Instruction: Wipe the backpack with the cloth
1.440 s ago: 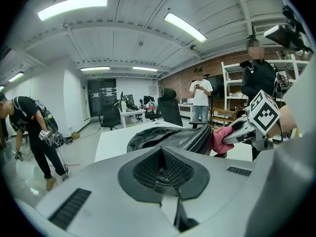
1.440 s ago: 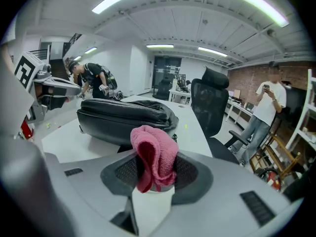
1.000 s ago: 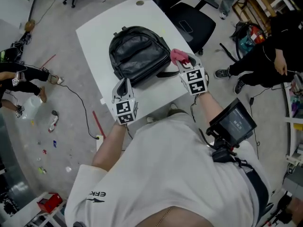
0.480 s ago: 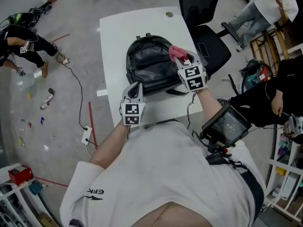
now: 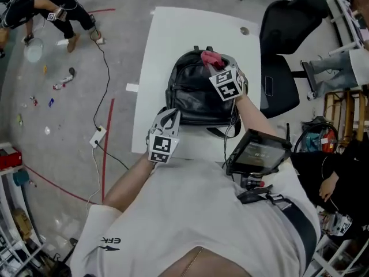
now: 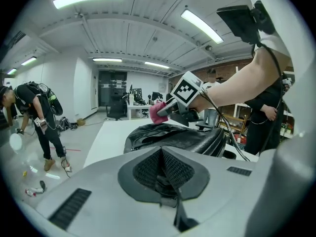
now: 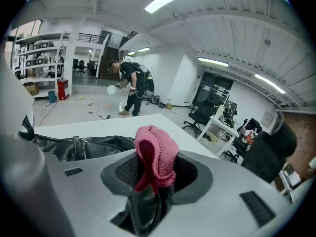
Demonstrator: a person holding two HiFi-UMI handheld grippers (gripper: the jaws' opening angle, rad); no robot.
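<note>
My right gripper (image 5: 218, 68) pinches the pink cloth (image 5: 207, 56) over the black backpack's (image 5: 190, 94) far end. My left gripper (image 5: 167, 120) is pressed together, empty. Most wiping seems left.

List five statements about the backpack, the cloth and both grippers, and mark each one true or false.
1. The right gripper holds a pink cloth in its jaws. True.
2. The backpack is blue. False: it is black.
3. The backpack lies on a white table. True.
4. The left gripper clamps a backpack strap. False: its jaws are together with nothing between them.
5. The cloth lies on the floor. False: the right gripper holds it over the backpack's far end.
</note>
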